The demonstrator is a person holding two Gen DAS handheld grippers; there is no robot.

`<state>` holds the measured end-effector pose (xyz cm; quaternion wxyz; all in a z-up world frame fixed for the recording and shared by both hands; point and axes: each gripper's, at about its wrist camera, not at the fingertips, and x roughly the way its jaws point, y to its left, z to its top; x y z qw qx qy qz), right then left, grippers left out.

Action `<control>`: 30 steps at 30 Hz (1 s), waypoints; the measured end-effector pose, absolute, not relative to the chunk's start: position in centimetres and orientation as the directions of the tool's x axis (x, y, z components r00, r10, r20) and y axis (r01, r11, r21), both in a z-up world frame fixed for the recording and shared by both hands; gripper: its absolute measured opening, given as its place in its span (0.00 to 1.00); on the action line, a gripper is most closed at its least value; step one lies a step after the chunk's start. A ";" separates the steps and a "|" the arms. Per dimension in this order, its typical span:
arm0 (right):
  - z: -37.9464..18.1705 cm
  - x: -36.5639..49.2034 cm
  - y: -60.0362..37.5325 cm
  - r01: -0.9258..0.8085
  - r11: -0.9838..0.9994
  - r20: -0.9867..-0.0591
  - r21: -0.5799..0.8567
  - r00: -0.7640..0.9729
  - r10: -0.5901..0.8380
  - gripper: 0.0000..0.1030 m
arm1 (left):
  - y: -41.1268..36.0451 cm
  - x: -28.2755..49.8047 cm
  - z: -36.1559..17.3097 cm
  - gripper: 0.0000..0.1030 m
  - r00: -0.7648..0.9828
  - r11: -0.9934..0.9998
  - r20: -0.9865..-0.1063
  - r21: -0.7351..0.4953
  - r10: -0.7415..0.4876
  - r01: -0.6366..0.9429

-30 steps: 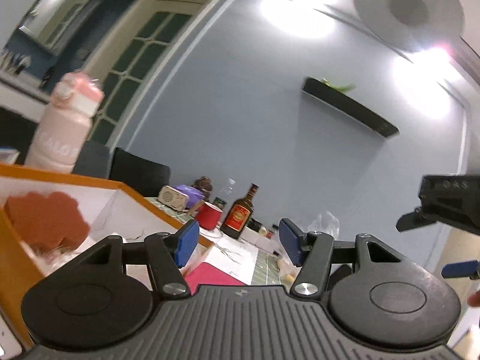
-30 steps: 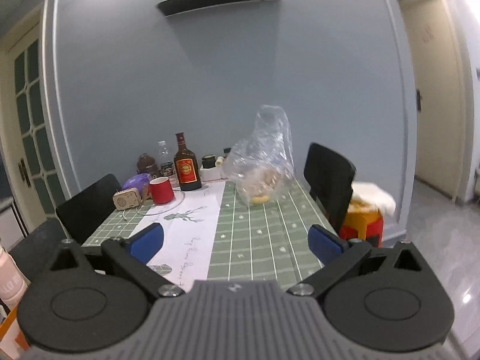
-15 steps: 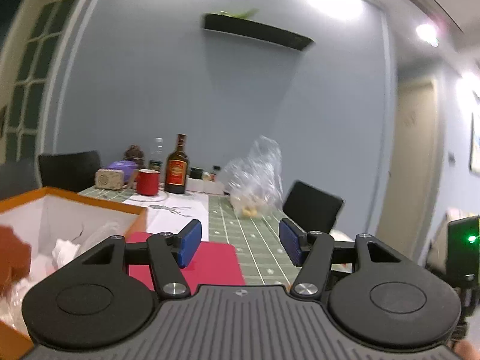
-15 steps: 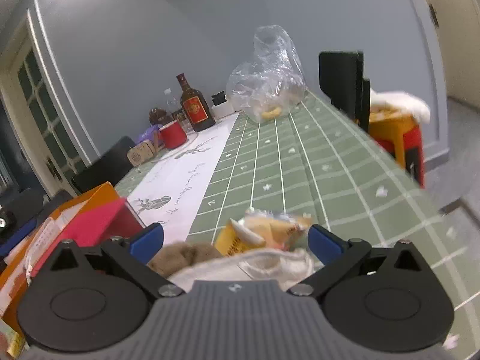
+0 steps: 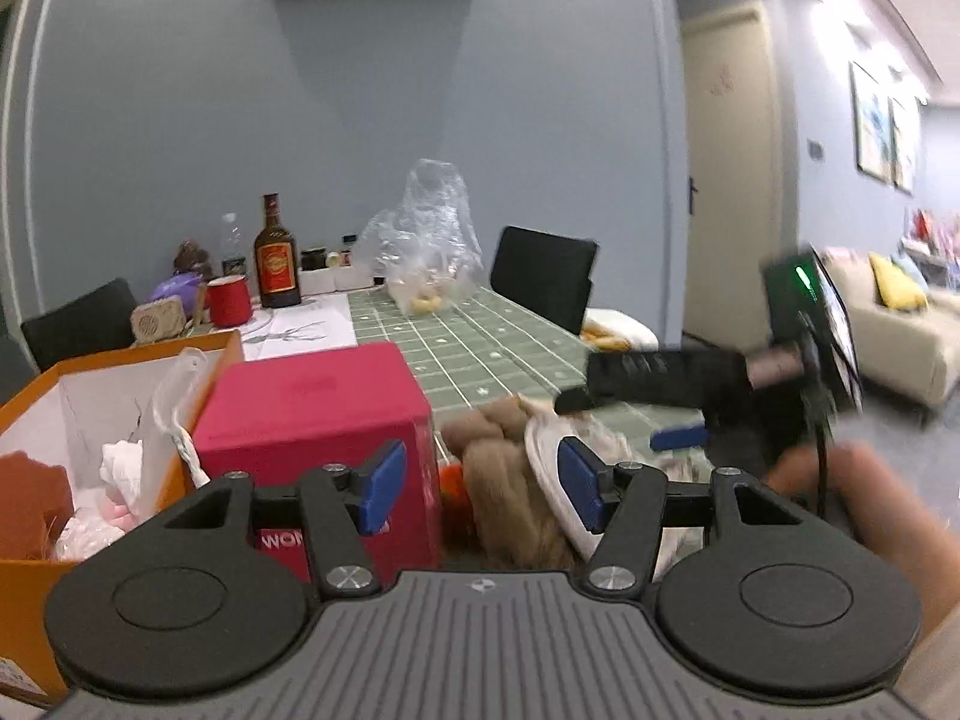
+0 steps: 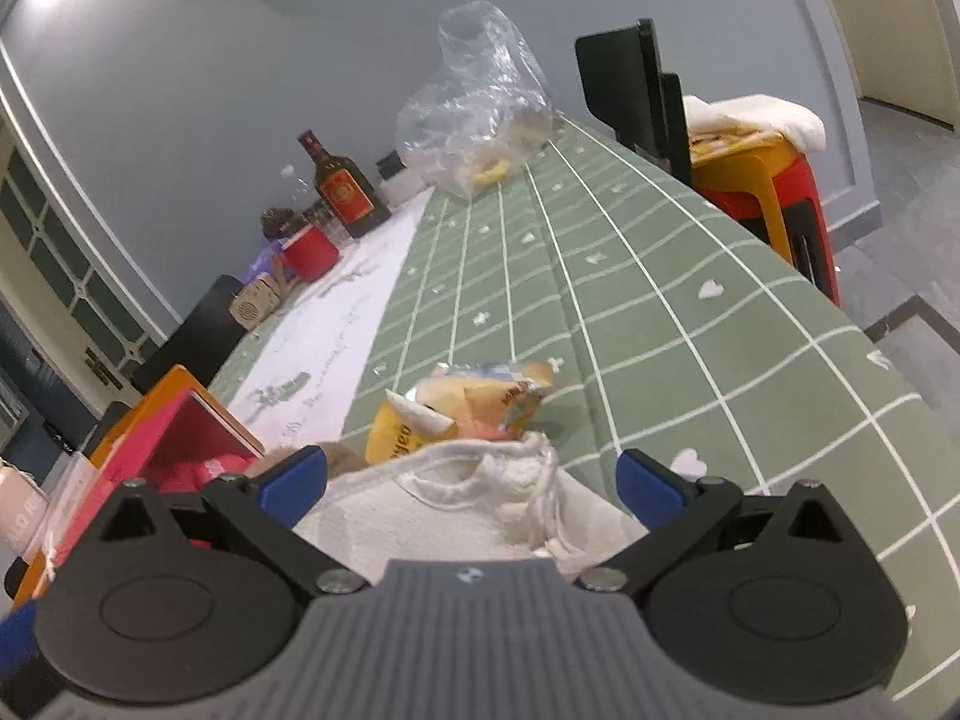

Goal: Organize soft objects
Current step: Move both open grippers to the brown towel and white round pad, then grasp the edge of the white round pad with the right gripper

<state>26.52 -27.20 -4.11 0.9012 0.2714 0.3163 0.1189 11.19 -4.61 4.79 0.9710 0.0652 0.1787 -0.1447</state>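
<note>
Tabletop, green checked. Orange box at 9 o'clock in the left view, already holding several soft items; red box beside it. Soft pile left to sort: brown plush, white cloth, yellow packet at 12 o'clock. Left gripper and right gripper both spread, empty, hovering over the pile.

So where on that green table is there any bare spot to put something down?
The green tablecloth lies bare between the yellow snack packet and the clear plastic bag, out to the edge by the black chair. It is crowded near the pink box, the orange box and the white cloth, and around the bottle.
</note>
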 end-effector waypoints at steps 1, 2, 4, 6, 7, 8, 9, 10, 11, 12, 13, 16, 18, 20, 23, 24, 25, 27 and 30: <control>-4.3 26.6 -27.1 -0.033 0.826 -0.516 0.563 0.767 0.382 0.97 | -4.8 11.2 4.4 0.66 0.891 0.945 -0.368 0.083 -0.266 0.316; -4.4 26.5 -27.1 -0.027 0.827 -0.523 0.561 0.763 0.380 0.97 | -5.1 11.4 3.8 0.66 0.883 0.939 -0.379 0.091 -0.276 0.332; -4.4 26.4 -27.1 -0.013 0.834 -0.538 0.552 0.758 0.368 0.97 | -5.8 12.0 3.0 0.64 0.860 0.929 -0.432 0.113 -0.273 0.352; -3.7 25.5 -27.3 -0.008 0.835 -0.536 0.550 0.764 0.360 0.97 | -6.4 12.1 2.3 0.61 0.854 0.927 -0.458 0.144 -0.248 0.346; -3.2 24.8 -27.5 -0.007 0.835 -0.530 0.550 0.770 0.356 0.97 | -6.6 12.1 1.9 0.60 0.858 0.925 -0.456 0.165 -0.235 0.342; -2.6 23.9 -27.6 -0.019 0.839 -0.523 0.544 0.774 0.357 0.97 | -6.9 11.9 1.6 0.60 0.865 0.922 -0.449 0.191 -0.222 0.336; -2.2 22.8 -27.5 -0.038 0.845 -0.517 0.534 0.776 0.362 0.97 | -7.1 11.8 1.3 0.60 0.871 0.919 -0.442 0.214 -0.212 0.332; -1.8 21.5 -27.2 -0.057 0.853 -0.519 0.519 0.772 0.367 0.98 | -7.3 11.7 0.9 0.60 0.873 0.915 -0.443 0.233 -0.203 0.331; -1.6 20.4 -26.8 -0.068 0.864 -0.526 0.499 0.768 0.364 0.98 | -7.6 11.9 0.6 0.60 0.870 0.909 -0.452 0.249 -0.196 0.334; -1.5 19.0 -26.3 -0.084 0.881 -0.528 0.466 0.773 0.353 0.98 | -7.8 12.0 0.2 0.60 0.863 0.902 -0.467 0.262 -0.192 0.342; -1.3 18.0 -25.9 -0.101 0.899 -0.530 0.426 0.778 0.338 0.97 | -8.1 12.1 -0.1 0.60 0.854 0.896 -0.487 0.272 -0.186 0.350; -1.3 15.8 -25.0 -0.132 0.939 -0.573 0.317 0.763 0.300 0.97 | -9.0 12.1 -0.7 0.61 0.854 0.876 -0.489 0.319 -0.174 0.361; -1.2 14.6 -25.3 -0.130 0.946 -0.563 0.298 0.776 0.284 0.97 | -9.6 11.6 -1.0 0.64 0.878 0.866 -0.450 0.362 -0.161 0.344; -1.3 13.4 -26.1 -0.111 0.943 -0.540 0.315 0.795 0.274 0.98 | -10.1 12.0 -1.3 0.66 0.895 0.863 -0.425 0.396 -0.133 0.316; -1.9 11.7 -27.0 -0.130 0.899 -0.506 0.419 0.788 0.350 0.98 | -10.5 13.1 -1.9 0.66 0.871 0.861 -0.483 0.404 -0.088 0.310; -2.2 11.1 -27.1 -0.147 0.882 -0.492 0.447 0.784 0.379 0.98 | -10.5 13.2 -1.9 0.66 0.866 0.861 -0.492 0.399 -0.088 0.315; -2.4 10.6 -27.3 -0.152 0.874 -0.482 0.461 0.785 0.390 0.98 | -10.4 13.4 -1.9 0.67 0.864 0.866 -0.495 0.387 -0.094 0.316; -2.6 9.9 -27.2 -0.136 0.876 -0.475 0.462 0.796 0.374 0.98 | -10.3 13.7 -1.7 0.67 0.867 0.881 -0.488 0.360 -0.102 0.306; -2.9 9.2 -27.0 -0.109 0.879 -0.464 0.465 0.815 0.347 0.98 | -10.2 13.9 -1.4 0.28 0.860 0.893 -0.498 0.327 -0.115 0.309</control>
